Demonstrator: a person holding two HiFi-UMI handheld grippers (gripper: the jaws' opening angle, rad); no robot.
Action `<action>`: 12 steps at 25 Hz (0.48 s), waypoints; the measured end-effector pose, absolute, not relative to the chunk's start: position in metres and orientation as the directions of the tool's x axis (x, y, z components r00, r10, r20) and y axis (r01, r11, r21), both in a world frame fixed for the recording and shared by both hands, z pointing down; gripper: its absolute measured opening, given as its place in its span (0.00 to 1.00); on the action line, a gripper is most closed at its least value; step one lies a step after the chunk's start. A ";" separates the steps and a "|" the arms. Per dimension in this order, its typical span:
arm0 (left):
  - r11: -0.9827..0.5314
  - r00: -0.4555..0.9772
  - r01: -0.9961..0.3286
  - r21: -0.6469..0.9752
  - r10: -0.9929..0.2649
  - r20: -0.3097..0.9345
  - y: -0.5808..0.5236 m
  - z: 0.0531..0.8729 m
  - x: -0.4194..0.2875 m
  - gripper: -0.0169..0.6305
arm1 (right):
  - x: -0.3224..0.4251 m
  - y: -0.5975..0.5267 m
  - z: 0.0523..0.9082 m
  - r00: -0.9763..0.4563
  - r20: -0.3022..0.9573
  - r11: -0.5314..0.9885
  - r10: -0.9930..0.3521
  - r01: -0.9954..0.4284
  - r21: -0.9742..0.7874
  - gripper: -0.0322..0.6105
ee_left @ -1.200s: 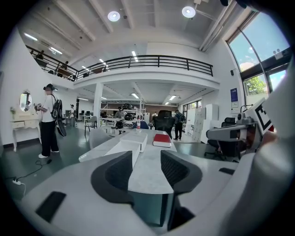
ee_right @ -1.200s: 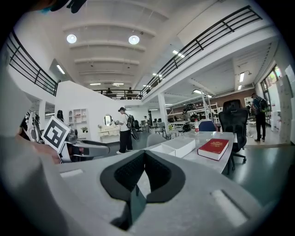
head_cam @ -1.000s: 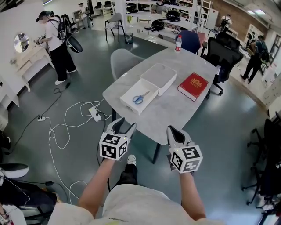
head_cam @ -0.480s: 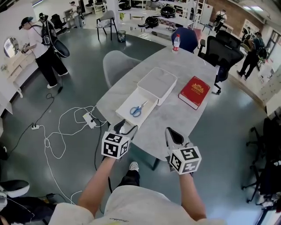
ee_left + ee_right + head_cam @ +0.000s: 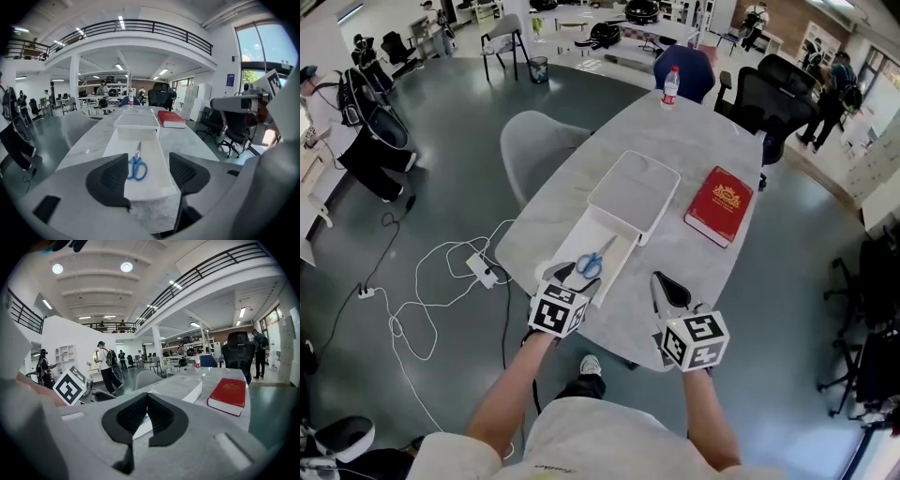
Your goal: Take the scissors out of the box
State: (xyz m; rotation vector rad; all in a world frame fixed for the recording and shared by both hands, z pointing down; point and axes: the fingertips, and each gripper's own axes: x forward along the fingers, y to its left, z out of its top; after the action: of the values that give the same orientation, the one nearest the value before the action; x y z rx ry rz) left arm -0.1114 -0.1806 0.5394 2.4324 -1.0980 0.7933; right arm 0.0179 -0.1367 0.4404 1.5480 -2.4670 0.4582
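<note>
Blue-handled scissors (image 5: 590, 265) (image 5: 136, 165) lie in the open white box (image 5: 614, 260) (image 5: 157, 180) at the near end of the grey table (image 5: 675, 141). The white lid (image 5: 634, 192) (image 5: 137, 119) rests just beyond the box. My left gripper (image 5: 572, 275) (image 5: 149, 176) hangs over the near end of the box, pointing down at the scissors. Its jaws are opening with nothing between them. My right gripper (image 5: 662, 282) (image 5: 146, 401) is shut and empty, over the table's near edge to the right of the box.
A red book (image 5: 719, 204) (image 5: 229, 394) lies right of the lid, and a water bottle (image 5: 670, 88) stands at the far end. A grey chair (image 5: 534, 150) stands left of the table, black office chairs (image 5: 769, 94) at the far right. Cables and a power strip (image 5: 478, 267) lie on the floor.
Both grippers have moved forward to the table. The left one now reaches the near end of the box, lower and tilted down more; the right one is over the table's near edge.
</note>
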 end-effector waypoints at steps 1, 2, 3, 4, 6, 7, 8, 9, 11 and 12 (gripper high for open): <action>-0.649 0.542 -0.756 0.088 -0.546 0.639 -0.185 0.546 -0.111 0.41 | 0.017 -0.142 0.442 -0.430 0.327 0.400 -0.842 -0.903 -0.157 0.06; -0.661 0.541 -0.746 0.087 -0.524 0.658 -0.189 0.553 -0.110 0.41 | 0.017 -0.148 0.443 -0.425 0.332 0.395 -0.842 -0.905 -0.157 0.06; -0.672 0.538 -0.736 0.085 -0.504 0.676 -0.194 0.560 -0.109 0.41 | 0.016 -0.153 0.444 -0.419 0.337 0.389 -0.843 -0.908 -0.156 0.06; -0.681 0.533 -0.728 0.082 -0.486 0.693 -0.199 0.566 -0.109 0.42 | 0.017 -0.159 0.446 -0.414 0.343 0.383 -0.844 -0.910 -0.156 0.06; -0.696 0.523 -0.714 0.080 -0.453 0.722 -0.207 0.576 -0.108 0.42 | 0.018 -0.167 0.449 -0.401 0.355 0.369 -0.845 -0.916 -0.157 0.06; -0.703 0.519 -0.707 0.080 -0.438 0.734 -0.211 0.580 -0.107 0.42 | 0.018 -0.171 0.450 -0.394 0.360 0.361 -0.846 -0.919 -0.158 0.06; -0.711 0.515 -0.699 0.081 -0.421 0.746 -0.215 0.584 -0.106 0.43 | 0.019 -0.174 0.451 -0.387 0.364 0.354 -0.847 -0.922 -0.158 0.06; -0.720 0.511 -0.689 0.080 -0.404 0.759 -0.219 0.588 -0.105 0.43 | 0.019 -0.177 0.452 -0.382 0.367 0.348 -0.848 -0.924 -0.158 0.06; -0.739 0.491 -0.669 0.075 -0.365 0.791 -0.225 0.598 -0.103 0.44 | 0.020 -0.183 0.454 -0.375 0.372 0.340 -0.849 -0.927 -0.158 0.06; -0.747 0.476 -0.661 0.073 -0.342 0.810 -0.227 0.604 -0.103 0.44 | 0.020 -0.186 0.454 -0.372 0.374 0.337 -0.849 -0.928 -0.158 0.06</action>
State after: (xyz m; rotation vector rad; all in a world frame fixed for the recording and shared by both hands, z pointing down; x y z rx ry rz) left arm -0.1026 -0.2274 0.6040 2.3516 -0.8405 1.1654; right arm 0.0197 -0.1857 0.4541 1.6096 -2.3757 0.5108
